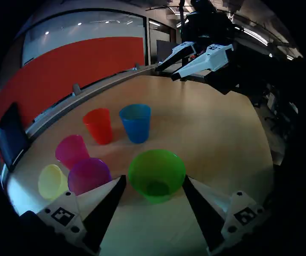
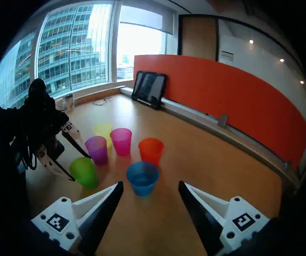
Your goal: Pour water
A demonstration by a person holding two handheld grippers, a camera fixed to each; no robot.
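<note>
On the pale wood-grain surface point(image 1: 221, 128), six smooth, tapered plastic cups stand upright in a loose cluster. In the left gripper view the translucent green cup point(image 1: 156, 174) sits between the spread fingers of the left hand-held gripper point(image 1: 154, 178), which gapes wide and grips nothing. I cannot tell whether either finger touches the cup.

From the green cup, the blue cup point(image 1: 135, 123) stands at 11 o'clock and the orange cup point(image 1: 98, 125) at 10. The purple cup point(image 1: 89, 175) is just beside it at 9, with the pink cup point(image 1: 71, 150) and yellow cup point(image 1: 53, 181) beyond.

The right hand-held gripper point(image 1: 165, 74) hovers at 1 o'clock above the far end of the surface, white with dark inner faces. In the right gripper view its own fingers are likewise wide apart and empty, with the blue cup near them at 12 o'clock. Each white finger carries a square black-and-white marker point(image 2: 243, 222). A dark flat tablet point(image 2: 149, 88) leans against the matte orange wall panel point(image 2: 238, 94).
</note>
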